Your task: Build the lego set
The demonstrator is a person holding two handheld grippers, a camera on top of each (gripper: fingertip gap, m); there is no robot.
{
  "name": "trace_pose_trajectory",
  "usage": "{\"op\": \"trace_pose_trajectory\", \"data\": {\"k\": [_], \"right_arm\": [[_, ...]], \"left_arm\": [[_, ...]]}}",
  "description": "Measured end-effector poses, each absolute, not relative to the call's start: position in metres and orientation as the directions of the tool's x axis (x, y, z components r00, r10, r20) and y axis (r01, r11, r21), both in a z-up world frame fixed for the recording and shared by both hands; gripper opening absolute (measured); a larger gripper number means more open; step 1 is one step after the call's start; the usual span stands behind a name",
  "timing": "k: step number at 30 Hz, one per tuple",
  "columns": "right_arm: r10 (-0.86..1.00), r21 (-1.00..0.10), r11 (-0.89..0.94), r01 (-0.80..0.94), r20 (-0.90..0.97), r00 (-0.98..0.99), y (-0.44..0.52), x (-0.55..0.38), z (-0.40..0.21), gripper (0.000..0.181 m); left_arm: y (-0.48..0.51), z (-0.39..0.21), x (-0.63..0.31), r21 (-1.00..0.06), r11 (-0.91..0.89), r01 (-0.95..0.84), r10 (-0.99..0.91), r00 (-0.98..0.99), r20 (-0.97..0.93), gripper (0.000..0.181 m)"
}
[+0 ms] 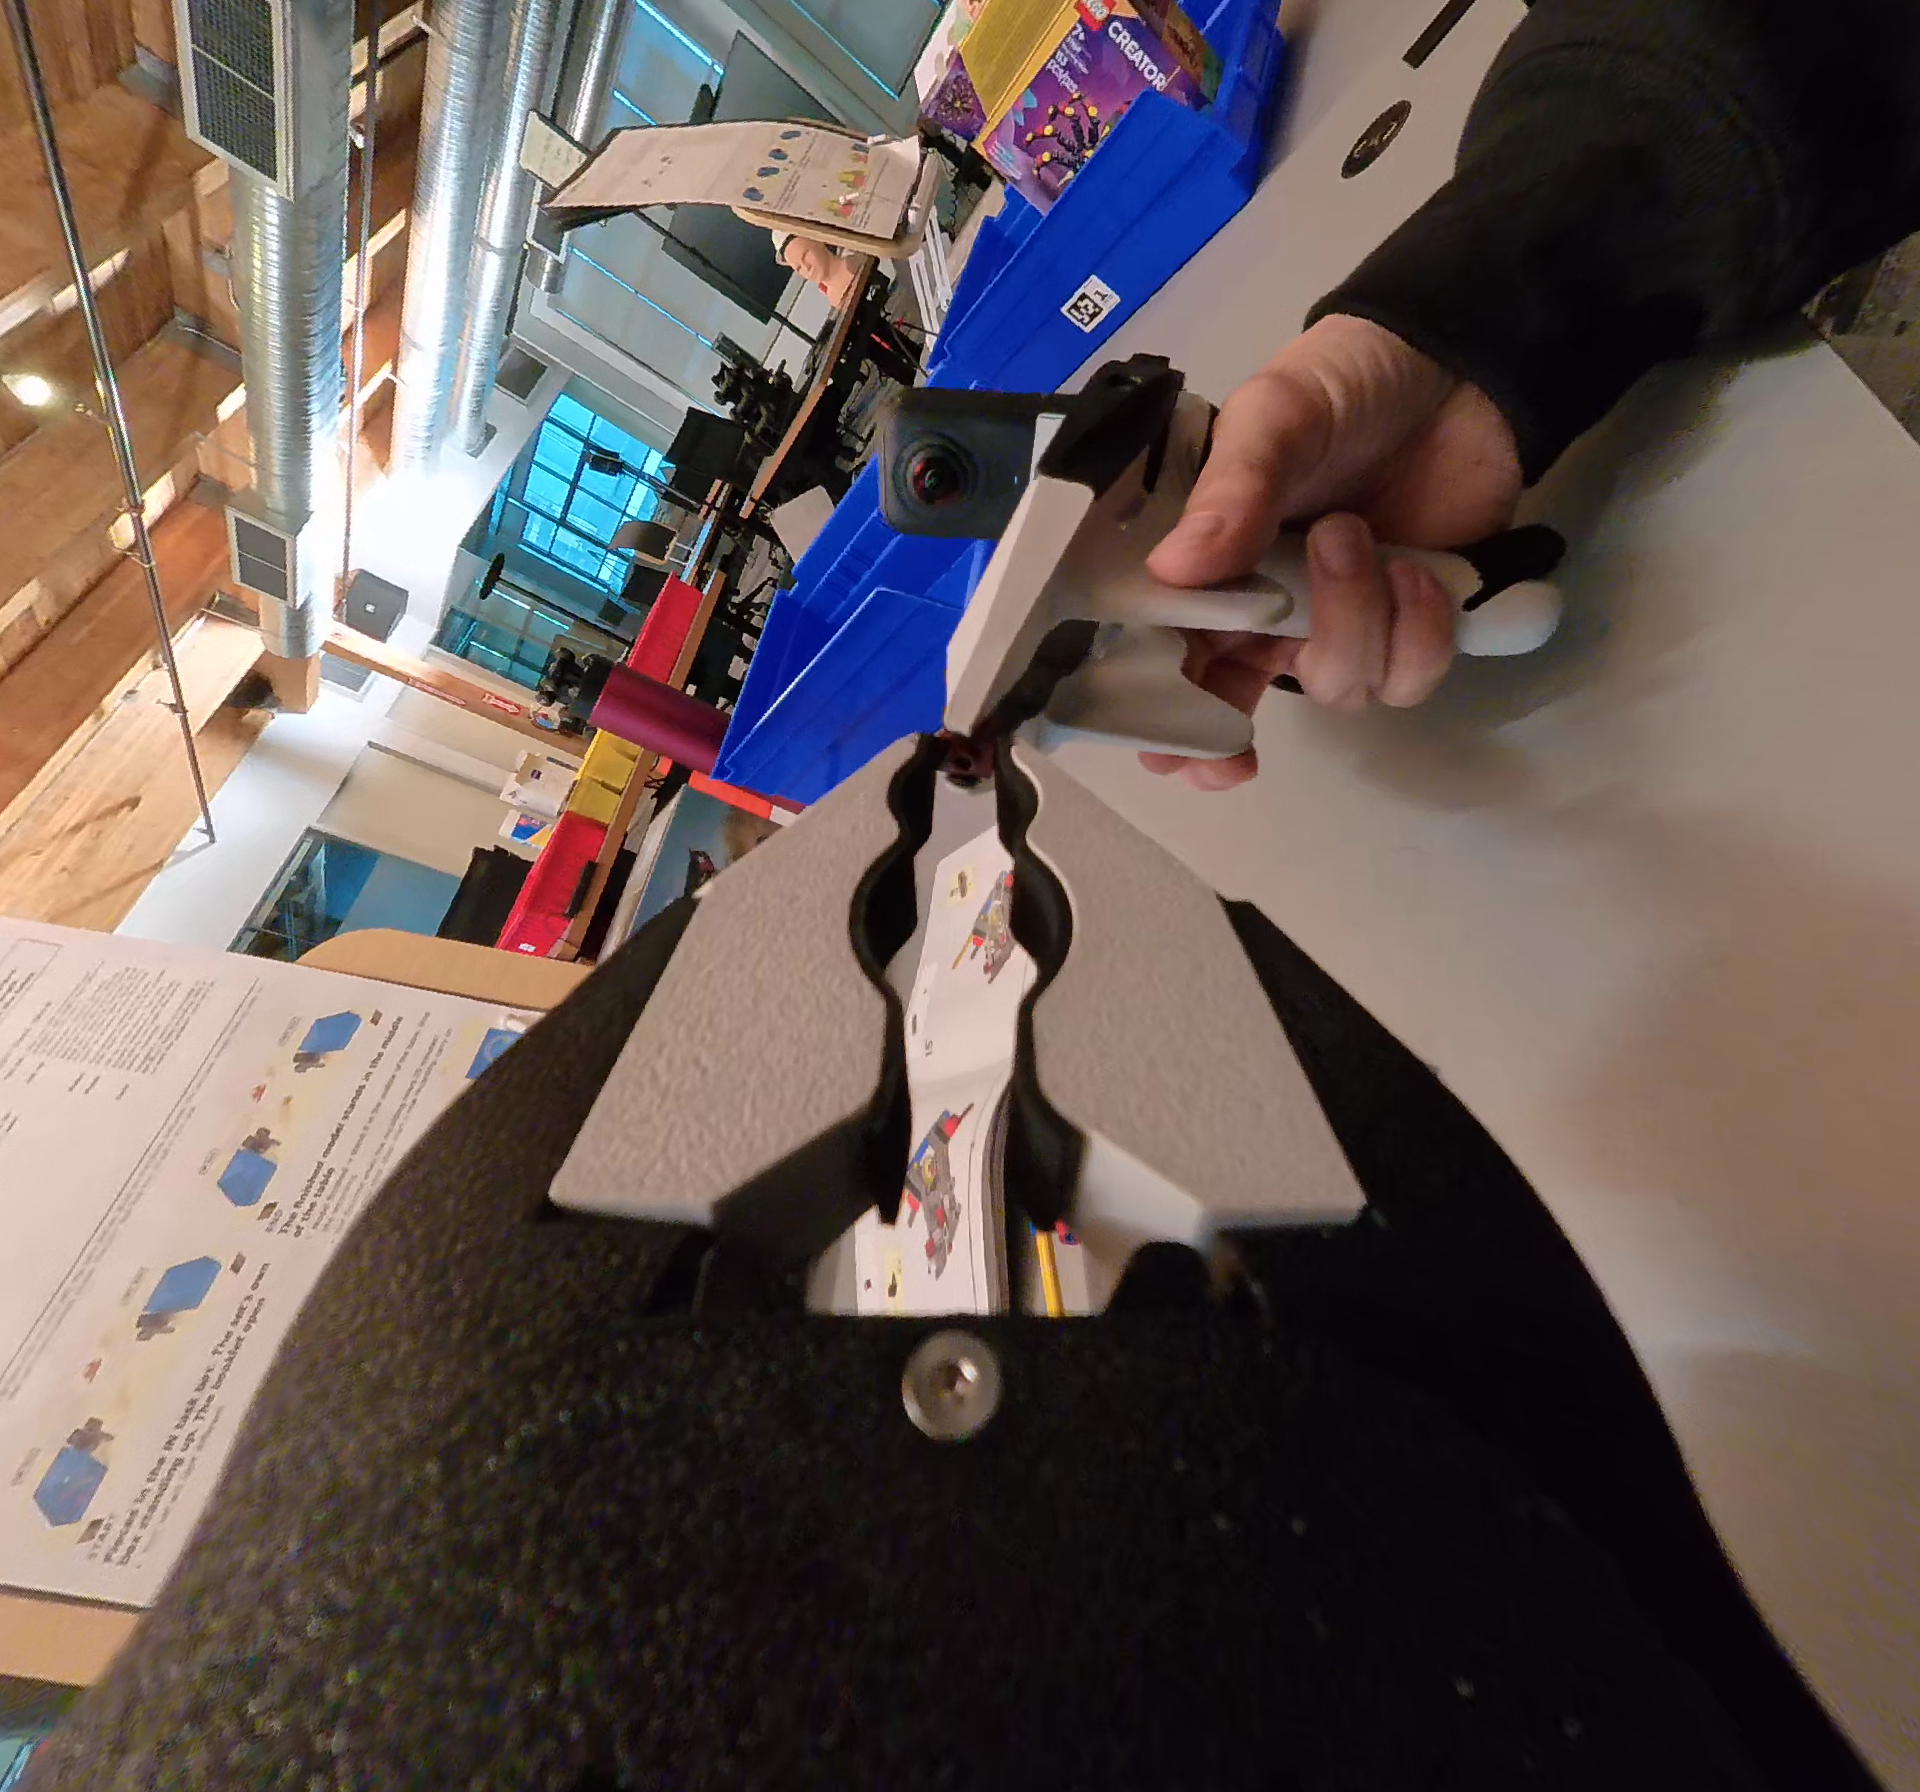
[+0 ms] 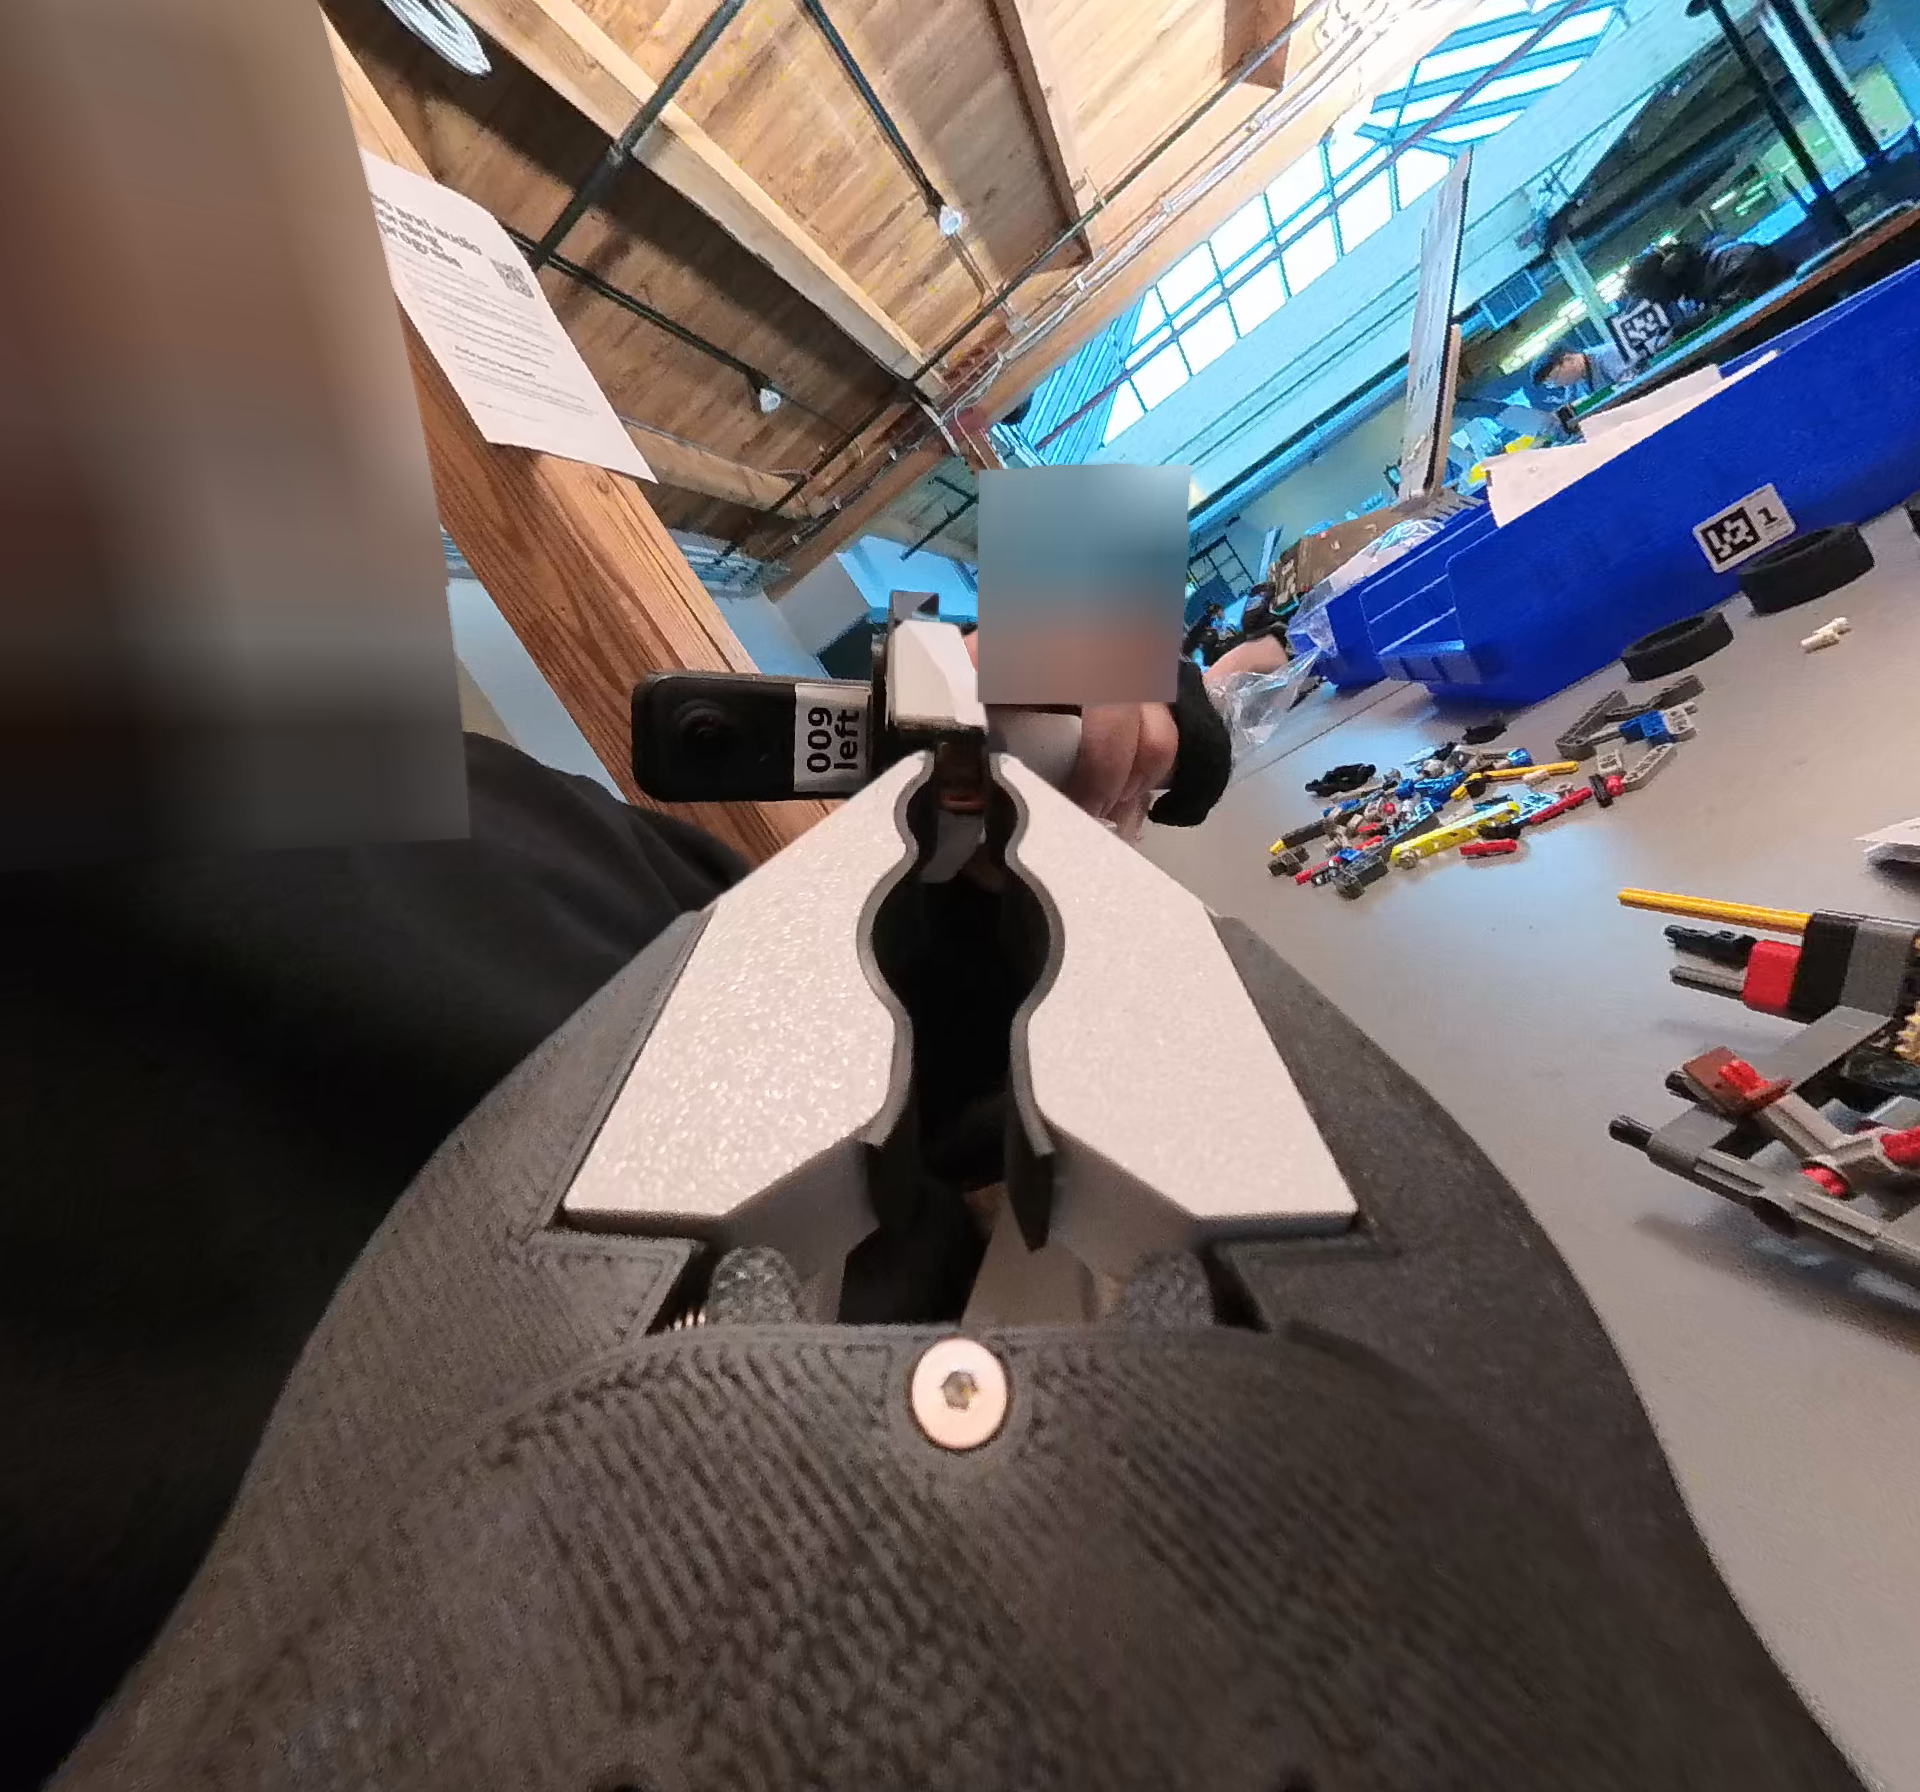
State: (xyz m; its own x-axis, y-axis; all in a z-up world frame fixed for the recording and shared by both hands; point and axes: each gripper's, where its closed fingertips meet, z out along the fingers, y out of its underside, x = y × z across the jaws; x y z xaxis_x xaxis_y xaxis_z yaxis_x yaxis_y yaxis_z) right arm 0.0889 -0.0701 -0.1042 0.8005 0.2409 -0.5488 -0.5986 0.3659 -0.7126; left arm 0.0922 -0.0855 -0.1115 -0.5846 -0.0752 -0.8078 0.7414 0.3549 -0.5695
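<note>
My two grippers meet tip to tip above the grey table [image 1: 1558, 911]. My left gripper [image 1: 961, 768] is shut on a small dark red and black lego piece [image 1: 961, 760]. My right gripper [image 2: 961, 774], held by a hand [image 1: 1340, 495], has its tips closed around a small dark piece [image 2: 961, 788] at the same spot. I cannot tell whether this is one piece or two joined. The open instruction booklet [image 1: 961, 1004] lies under my left fingers. A partly built grey, black and red model [image 2: 1808, 1067] lies at the right.
Loose lego pieces [image 2: 1455, 807] are spread on the table, with two black tyres [image 2: 1803, 566] near blue bins [image 2: 1621, 537]. Lego boxes [image 1: 1081, 49] stand in a blue bin [image 1: 1101, 225]. A printed sheet on cardboard [image 1: 156, 1223] lies at the left. A wooden post [image 2: 582, 547] stands behind. My two grippers' fingertips are within a few centimetres of each other.
</note>
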Motion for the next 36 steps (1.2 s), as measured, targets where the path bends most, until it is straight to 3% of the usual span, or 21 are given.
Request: {"op": "trace_pose_trajectory", "data": {"k": [8, 10, 12, 15, 22, 28, 36], "right_arm": [[0.045, -0.796, 0.337, -0.502, -0.519, 0.854, -0.079, 0.108, -0.118, 0.007], [-0.056, -0.838, 0.303, -0.454, -0.491, 0.869, -0.091, 0.120, -0.128, 0.007], [-0.121, -0.882, 0.263, -0.391, -0.432, 0.894, -0.102, 0.126, -0.134, 0.006], [-0.092, -0.904, 0.290, -0.315, -0.354, 0.931, -0.109, 0.123, -0.126, 0.006], [-0.023, -0.928, 0.261, -0.264, -0.280, 0.960, -0.103, 0.109, -0.124, 0.006], [-0.001, -0.905, 0.307, -0.294, -0.309, 0.951, -0.109, 0.111, -0.120, 0.005], [0.023, -0.892, 0.339, -0.299, -0.310, 0.950, -0.111, 0.111, -0.116, 0.005]], "left_arm": [[-0.081, -0.121, 0.101, -0.609, 0.401, 0.684, -0.094, -0.631, -0.770, 0.015], [-0.073, -0.138, 0.097, -0.681, 0.416, 0.602, -0.030, -0.740, -0.672, 0.018], [-0.060, -0.180, 0.083, -0.752, 0.491, 0.440, 0.131, -0.891, -0.435, 0.024], [-0.047, -0.219, 0.085, -0.742, 0.571, 0.351, 0.183, -0.936, -0.302, 0.024], [-0.053, -0.250, 0.089, -0.770, 0.600, 0.216, 0.245, -0.966, -0.079, 0.018], [-0.057, -0.256, 0.089, -0.745, 0.626, 0.231, 0.300, -0.953, -0.044, 0.006], [-0.062, -0.257, 0.087, -0.739, 0.626, 0.248, 0.317, -0.947, -0.050, 0.007]]}}
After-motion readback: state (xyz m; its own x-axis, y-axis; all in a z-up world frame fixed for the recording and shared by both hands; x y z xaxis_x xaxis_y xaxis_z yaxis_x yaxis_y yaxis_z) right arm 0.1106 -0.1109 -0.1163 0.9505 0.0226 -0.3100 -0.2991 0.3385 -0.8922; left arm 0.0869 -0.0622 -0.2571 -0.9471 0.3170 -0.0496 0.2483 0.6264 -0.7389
